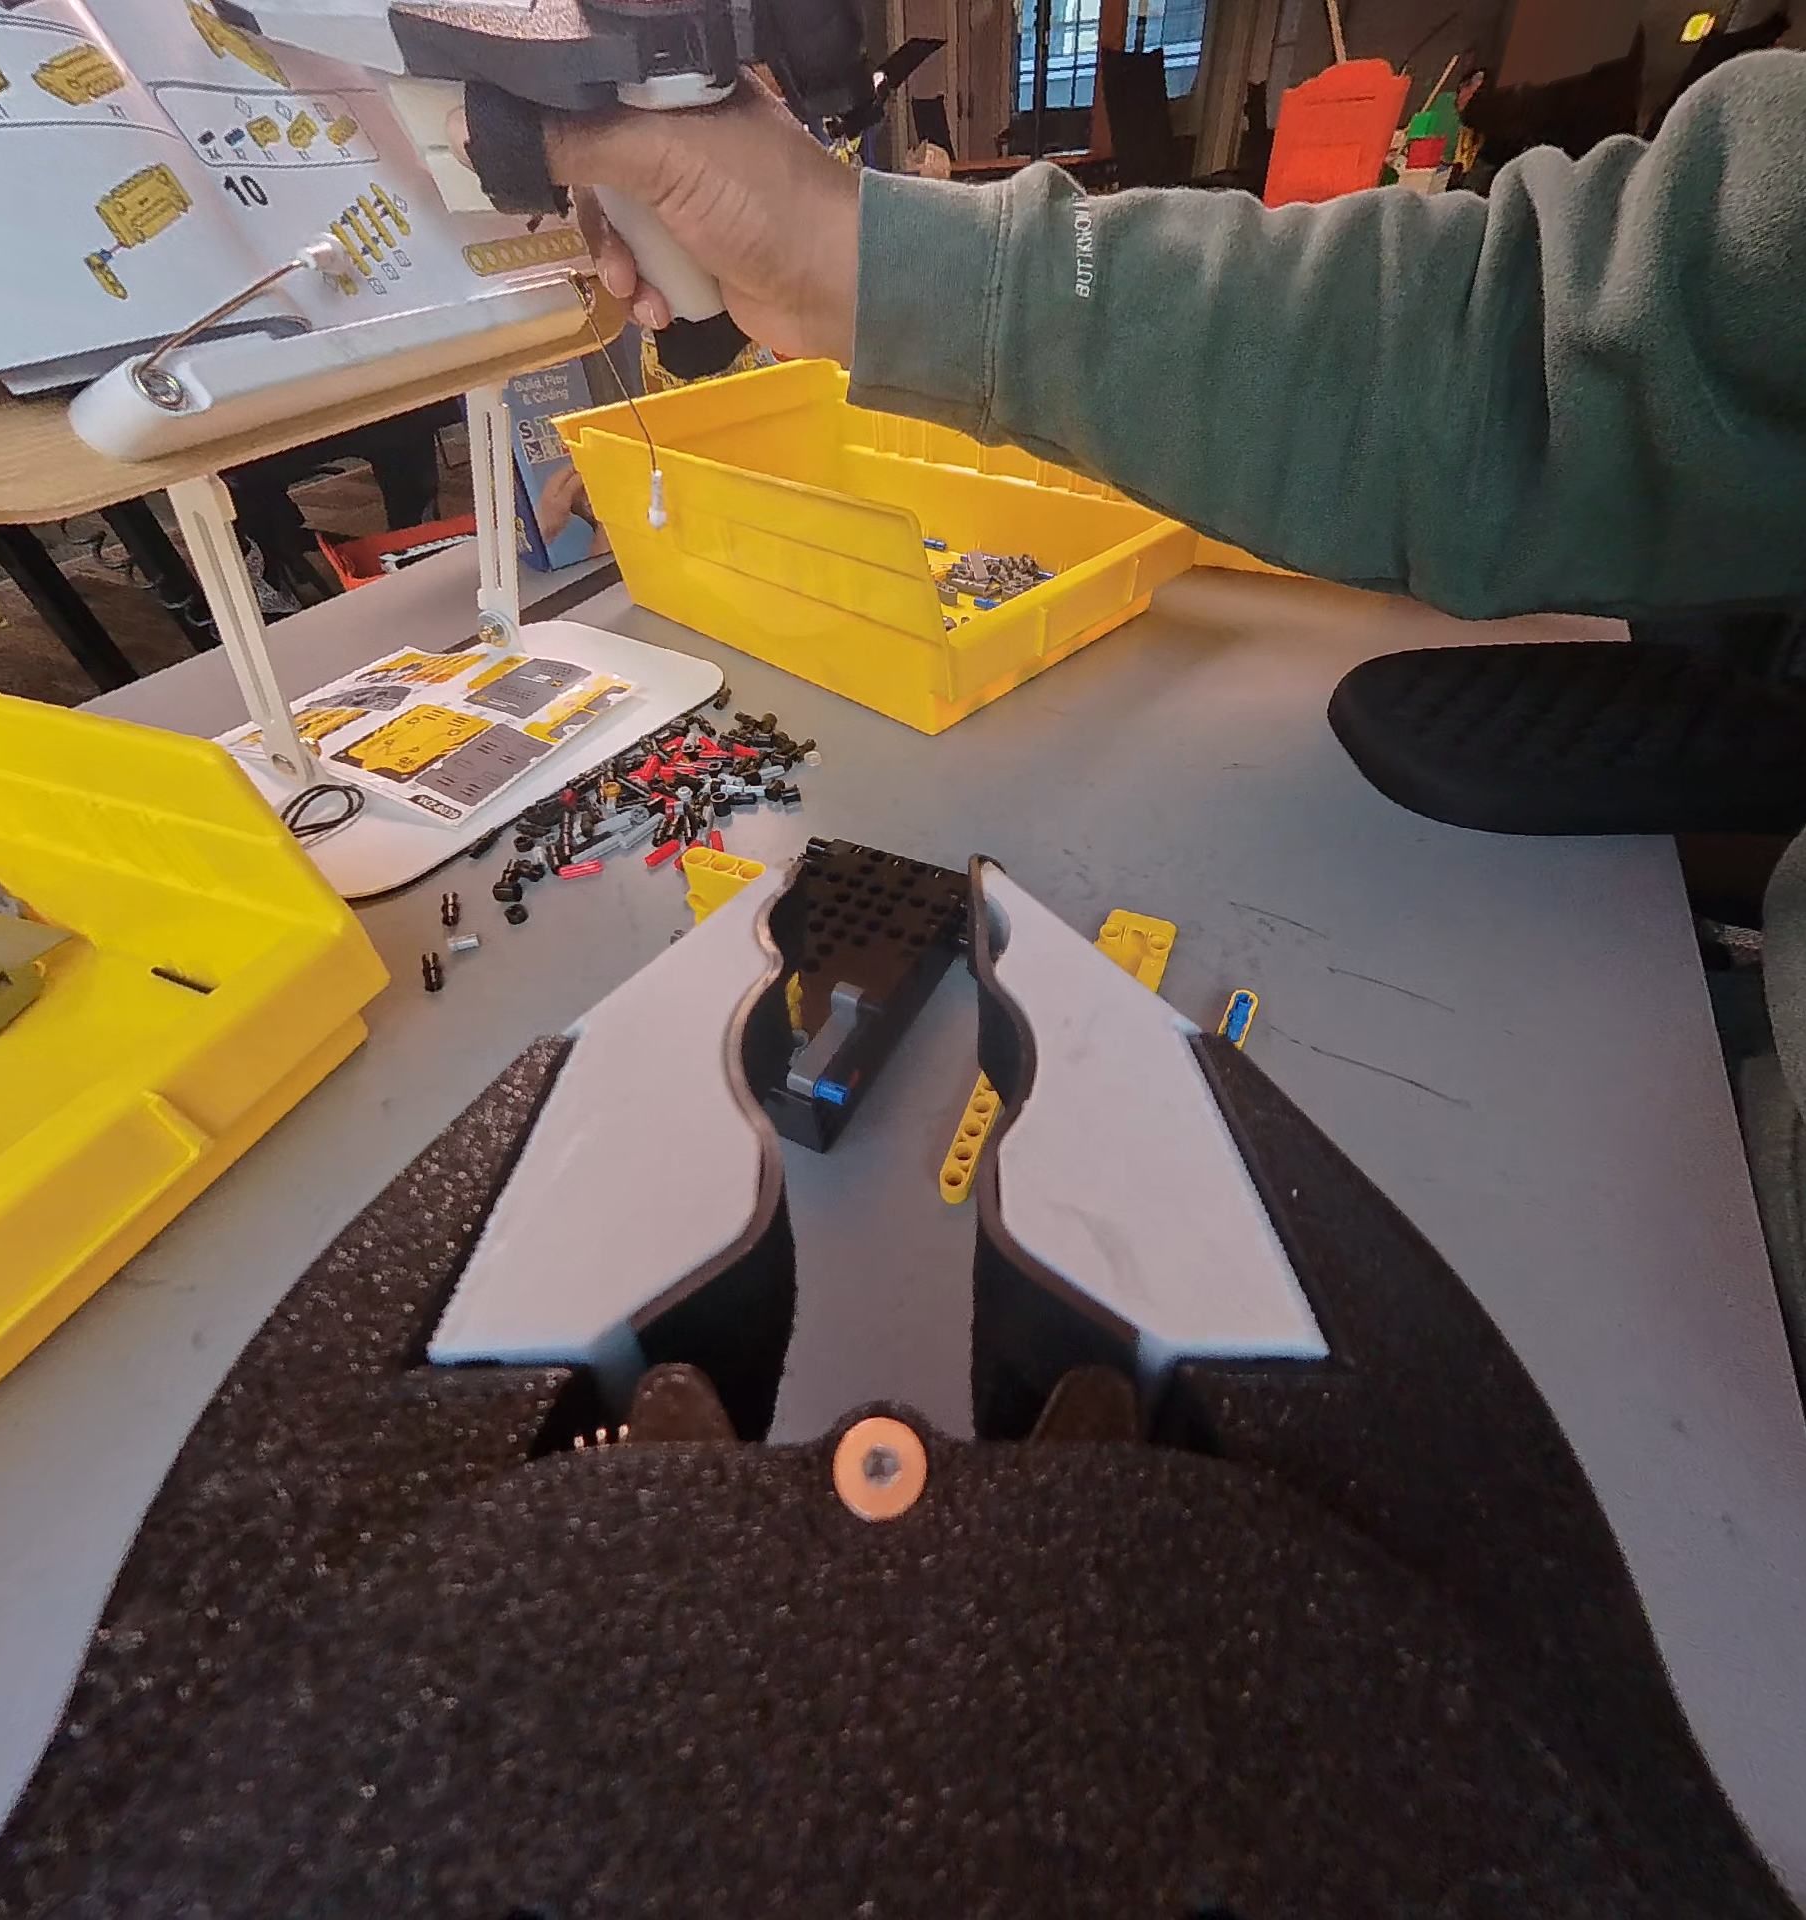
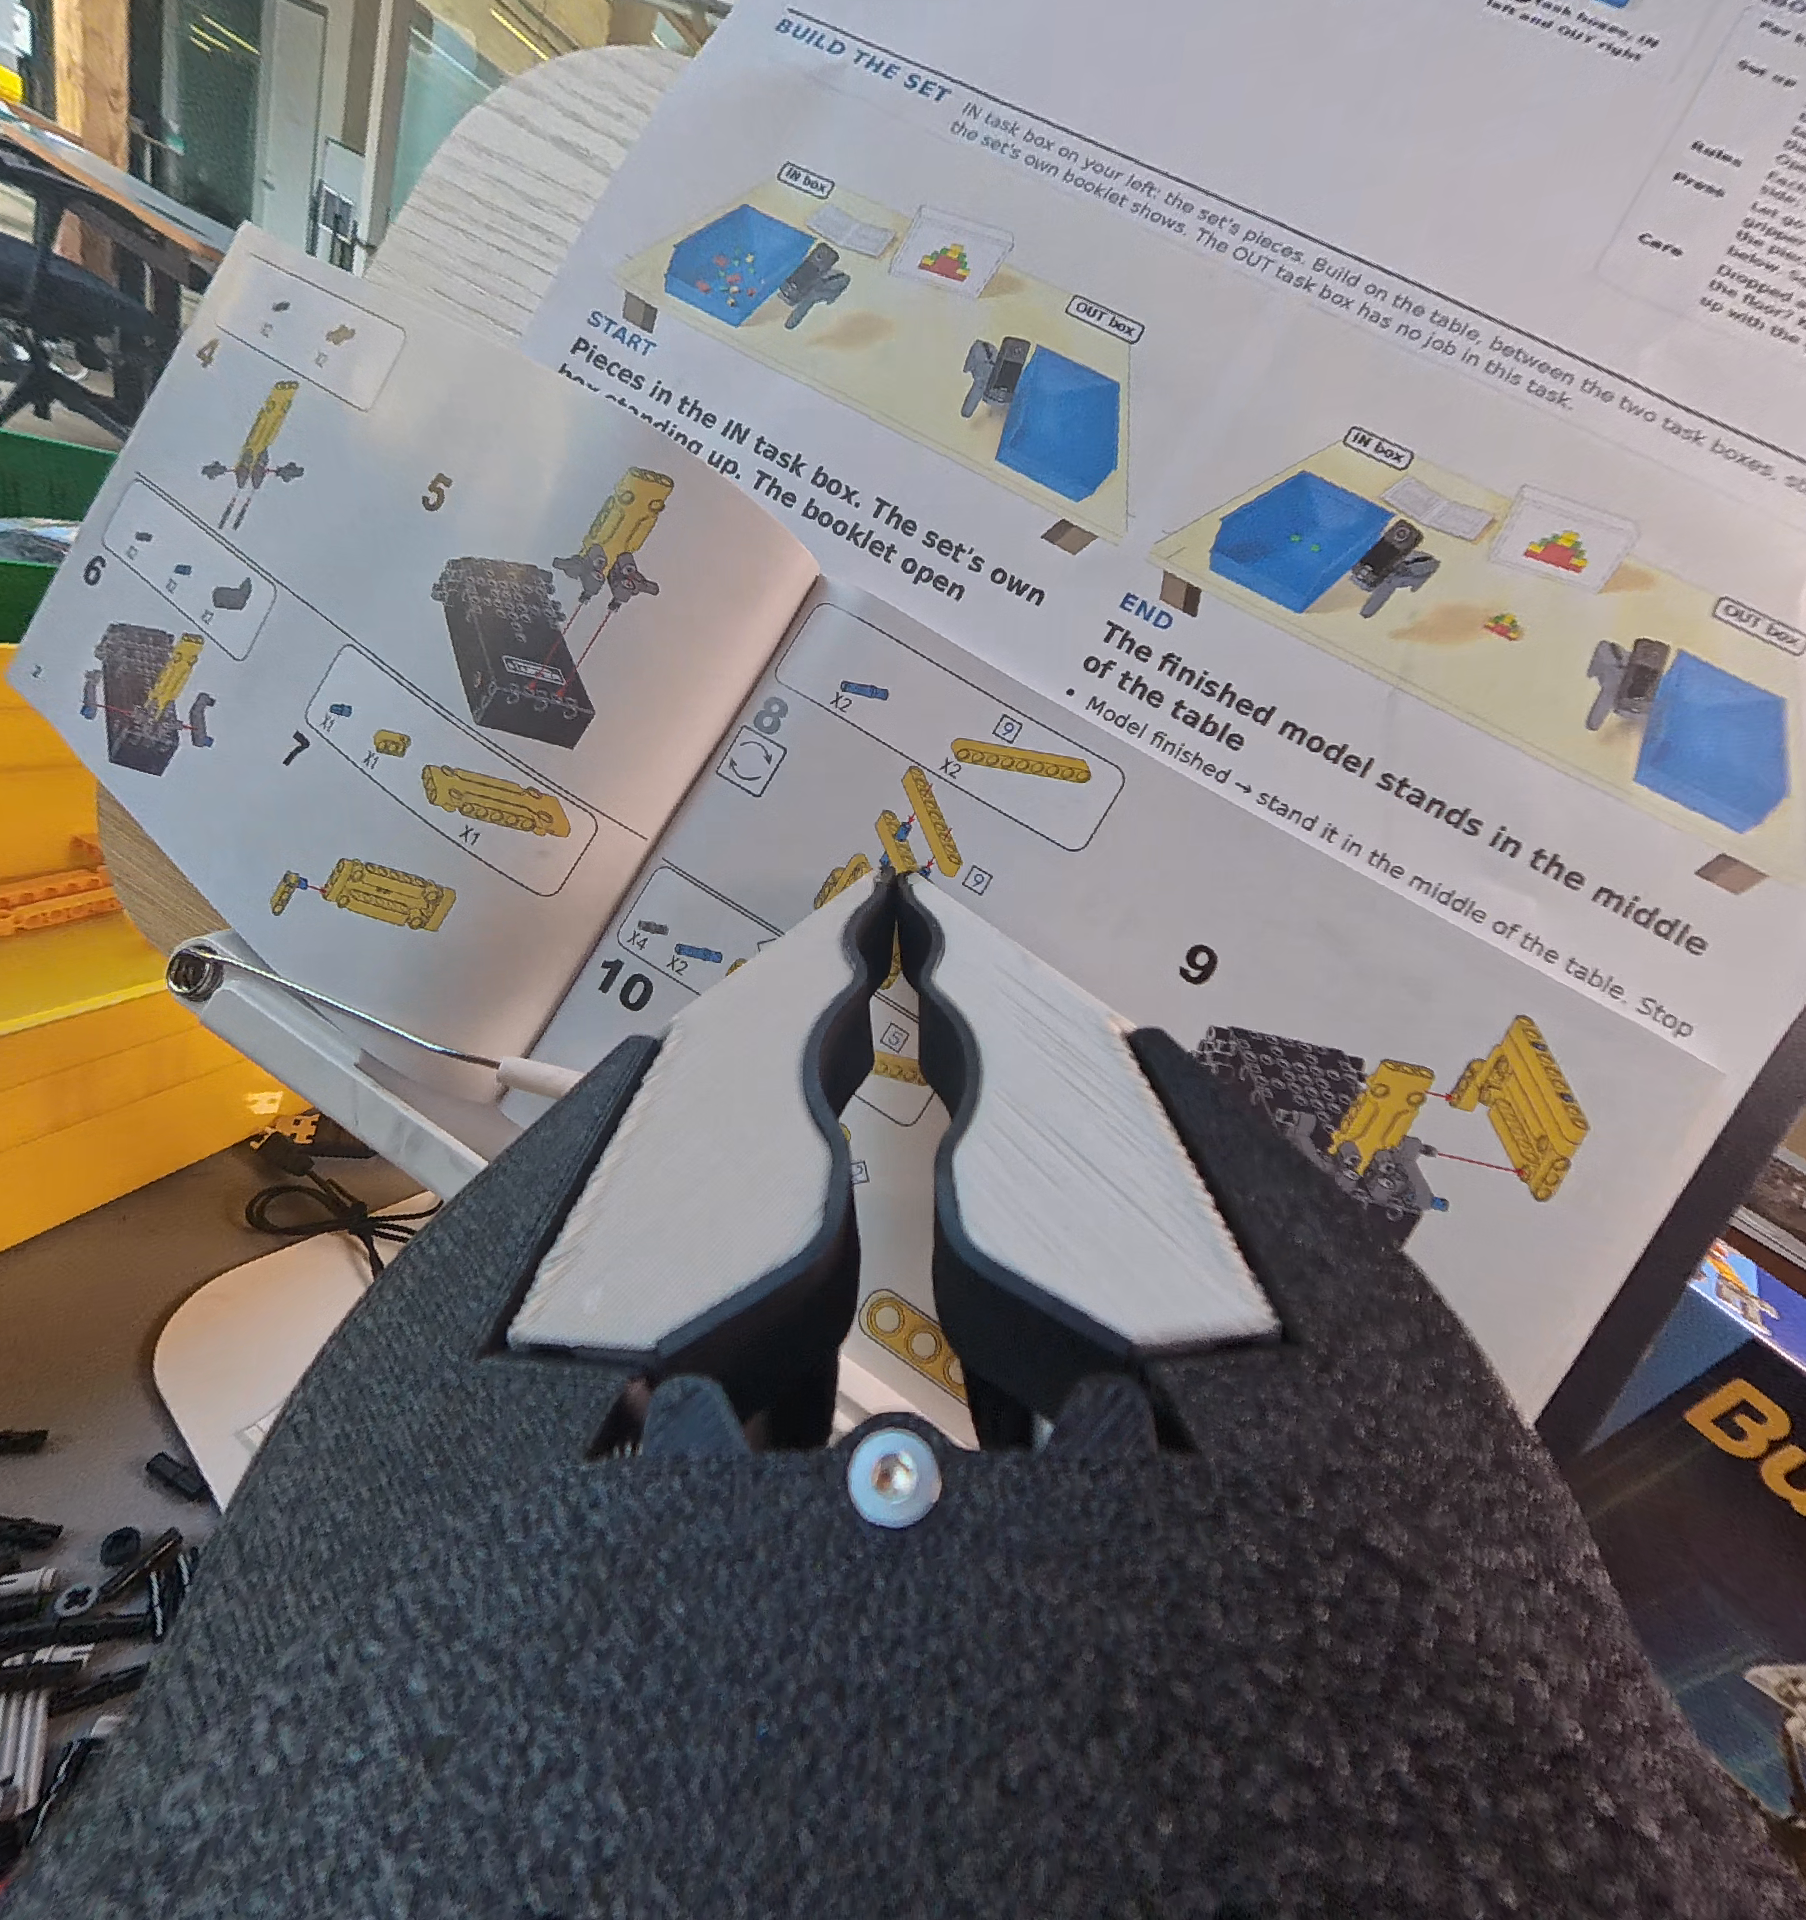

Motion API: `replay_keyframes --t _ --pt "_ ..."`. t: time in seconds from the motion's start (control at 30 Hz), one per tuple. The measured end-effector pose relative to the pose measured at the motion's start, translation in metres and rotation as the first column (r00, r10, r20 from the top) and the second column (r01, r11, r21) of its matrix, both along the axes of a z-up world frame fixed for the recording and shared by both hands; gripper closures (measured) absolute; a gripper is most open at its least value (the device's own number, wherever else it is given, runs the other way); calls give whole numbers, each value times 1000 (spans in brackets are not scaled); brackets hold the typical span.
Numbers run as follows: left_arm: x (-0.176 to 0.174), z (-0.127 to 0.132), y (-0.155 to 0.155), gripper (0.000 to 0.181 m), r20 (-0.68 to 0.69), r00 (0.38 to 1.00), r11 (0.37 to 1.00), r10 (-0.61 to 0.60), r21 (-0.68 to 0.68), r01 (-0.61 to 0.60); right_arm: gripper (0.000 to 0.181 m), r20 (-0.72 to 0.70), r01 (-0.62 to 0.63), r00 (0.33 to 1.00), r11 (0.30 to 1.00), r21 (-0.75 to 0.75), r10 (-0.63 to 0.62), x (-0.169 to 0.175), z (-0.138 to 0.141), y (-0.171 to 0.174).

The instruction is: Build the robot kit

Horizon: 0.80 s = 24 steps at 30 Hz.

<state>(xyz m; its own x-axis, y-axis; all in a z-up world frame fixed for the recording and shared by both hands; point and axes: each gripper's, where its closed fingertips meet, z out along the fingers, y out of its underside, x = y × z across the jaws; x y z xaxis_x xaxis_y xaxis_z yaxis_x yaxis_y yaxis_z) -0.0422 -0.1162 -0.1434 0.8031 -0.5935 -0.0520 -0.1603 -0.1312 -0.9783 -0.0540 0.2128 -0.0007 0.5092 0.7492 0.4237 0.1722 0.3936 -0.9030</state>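
Note:
My left gripper (image 1: 878, 894) is low over the grey table (image 1: 1398, 1143), and its white fingers (image 1: 650, 1122) close on a black studded block assembly (image 1: 868, 966) with a grey and blue part at its near end. A yellow holed beam (image 1: 970, 1143) lies by the right finger. My right gripper (image 2: 894, 888) is shut, with its tips against the open instruction booklet (image 2: 411, 623) on a stand. I see nothing between its tips. In the left wrist view a hand (image 1: 733, 229) in a green sleeve holds that gripper up at the booklet.
A pile of black, red and grey pins (image 1: 660, 790) lies beyond the block, with small yellow pieces (image 1: 1138, 945) beside it. Yellow bins stand at the left (image 1: 151, 1039) and at the back (image 1: 774, 540). A printed sheet (image 2: 1294, 312) stands behind the booklet. A dark box (image 2: 1730, 1507) stands at the right.

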Motion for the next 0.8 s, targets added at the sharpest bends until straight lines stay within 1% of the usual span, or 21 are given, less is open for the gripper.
replay_keyframes --t 0.27,0.47,0.63,0.8 --pt "0 -1 1 151 -3 1000 1000 -1 -7 1 181 9 2 1000 1000 -6 -2 -1 -2 1" --pt "0 -2 1 152 -3 1000 1000 2 -9 -2 181 6 -26 1000 1000 -9 26 -4 -5 -10" --pt "0 -2 2 152 -6 1000 1000 6 -12 -6 181 7 -28 1000 999 -15 28 -7 -9 -13" --pt "-1 -2 3 152 -1 1000 1000 11 -15 -11 180 -15 -12 1000 1000 -21 12 -5 -5 -9"
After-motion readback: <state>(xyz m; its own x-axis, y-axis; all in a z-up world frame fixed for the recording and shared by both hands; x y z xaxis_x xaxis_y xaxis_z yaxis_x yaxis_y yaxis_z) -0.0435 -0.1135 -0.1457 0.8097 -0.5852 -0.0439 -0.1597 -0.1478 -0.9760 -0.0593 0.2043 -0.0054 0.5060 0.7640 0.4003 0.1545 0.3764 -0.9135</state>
